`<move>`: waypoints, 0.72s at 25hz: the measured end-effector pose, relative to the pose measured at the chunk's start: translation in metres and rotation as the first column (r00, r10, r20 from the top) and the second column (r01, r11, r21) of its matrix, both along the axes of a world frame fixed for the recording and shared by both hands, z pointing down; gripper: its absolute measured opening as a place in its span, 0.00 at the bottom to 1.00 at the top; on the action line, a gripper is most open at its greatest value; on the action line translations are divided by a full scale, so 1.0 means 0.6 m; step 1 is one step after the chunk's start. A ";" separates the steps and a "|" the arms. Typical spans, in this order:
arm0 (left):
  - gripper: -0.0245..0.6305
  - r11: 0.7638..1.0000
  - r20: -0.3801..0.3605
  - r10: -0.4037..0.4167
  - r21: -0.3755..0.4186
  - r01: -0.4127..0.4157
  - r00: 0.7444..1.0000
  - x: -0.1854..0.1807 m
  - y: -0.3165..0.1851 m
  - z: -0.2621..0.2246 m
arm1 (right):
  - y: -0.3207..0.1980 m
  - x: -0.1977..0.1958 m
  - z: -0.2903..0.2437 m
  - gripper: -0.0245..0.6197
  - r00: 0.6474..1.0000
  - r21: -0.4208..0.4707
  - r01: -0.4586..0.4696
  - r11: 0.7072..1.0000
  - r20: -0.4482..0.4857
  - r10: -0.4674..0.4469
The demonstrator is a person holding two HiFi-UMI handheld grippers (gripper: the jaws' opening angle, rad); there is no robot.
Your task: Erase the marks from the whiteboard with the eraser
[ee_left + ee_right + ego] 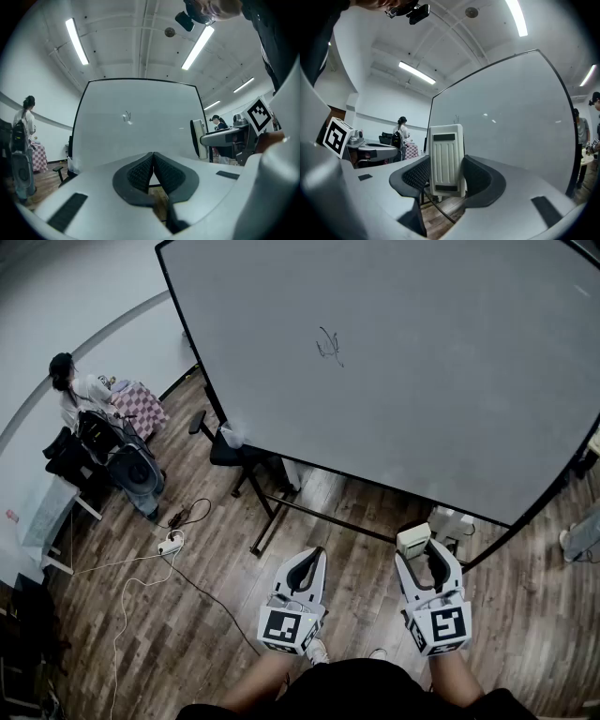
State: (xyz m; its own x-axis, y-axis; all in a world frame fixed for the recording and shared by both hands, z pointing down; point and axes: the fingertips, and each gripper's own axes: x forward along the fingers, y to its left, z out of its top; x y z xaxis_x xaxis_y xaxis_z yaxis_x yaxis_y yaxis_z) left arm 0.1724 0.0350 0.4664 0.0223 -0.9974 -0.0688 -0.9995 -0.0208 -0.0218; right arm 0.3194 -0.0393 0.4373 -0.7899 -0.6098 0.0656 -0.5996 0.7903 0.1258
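Note:
A large whiteboard on a black stand fills the upper head view, with a small black scribble near its middle; the scribble also shows in the left gripper view. My right gripper is shut on a white ribbed eraser, which stands upright between the jaws; its top shows in the head view. My left gripper is shut with nothing in it, its pads touching. Both grippers hang low in front of the board, well below the mark.
The stand's black legs cross the wooden floor under the board. A power strip and cables lie at the left. A person stands by chairs and a checkered table at far left; other people are to the right.

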 end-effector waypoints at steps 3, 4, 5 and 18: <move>0.07 1.000 0.001 0.008 0.005 -0.008 1.000 0.002 -0.003 -0.008 | -0.001 0.000 -0.001 0.42 1.000 -0.010 -0.009 1.000 0.008 0.009; 0.07 1.000 0.000 0.011 0.005 -0.011 1.000 0.003 -0.004 -0.008 | -0.001 0.000 0.000 0.42 1.000 -0.015 -0.013 1.000 0.008 0.013; 0.07 1.000 -0.003 0.013 0.003 -0.013 1.000 0.004 -0.005 -0.006 | -0.002 0.000 0.003 0.42 1.000 -0.019 -0.016 1.000 0.008 0.016; 0.07 0.999 0.004 0.046 -0.010 -0.046 0.999 -0.075 -0.017 0.003 | -0.017 -0.060 0.002 0.42 0.995 -0.030 -0.055 0.998 0.076 0.057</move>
